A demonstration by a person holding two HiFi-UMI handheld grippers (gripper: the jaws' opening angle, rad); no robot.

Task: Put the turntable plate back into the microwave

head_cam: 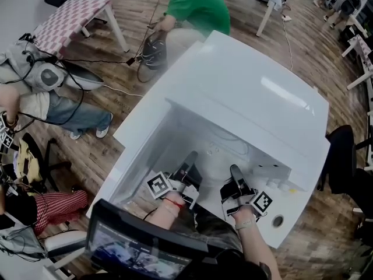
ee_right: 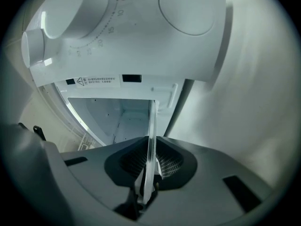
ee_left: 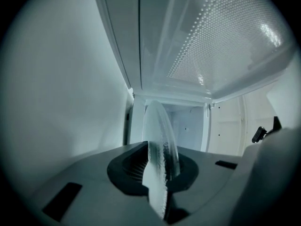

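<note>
A clear glass turntable plate [head_cam: 217,146] hangs between my two grippers in front of the white microwave [head_cam: 256,92]; in the head view it is only a faint outline. My left gripper [head_cam: 187,167] is shut on the plate's left rim, which stands edge-on [ee_left: 162,135] between its jaws [ee_left: 160,175]. My right gripper [head_cam: 236,177] is shut on the right rim, a thin upright edge [ee_right: 151,135] between its jaws [ee_right: 148,175]. The open cavity [ee_left: 188,121] [ee_right: 117,112] lies just ahead of both. The dial panel [ee_right: 131,27] is right above my right gripper.
The open door's perforated window [ee_left: 225,36] is near my left gripper. The microwave stands on a white table [head_cam: 131,130]. A screen [head_cam: 140,249] is at the bottom. A person in green [head_cam: 195,4] crouches behind; a seated person [head_cam: 46,92] and chequered table [head_cam: 70,19] are at left.
</note>
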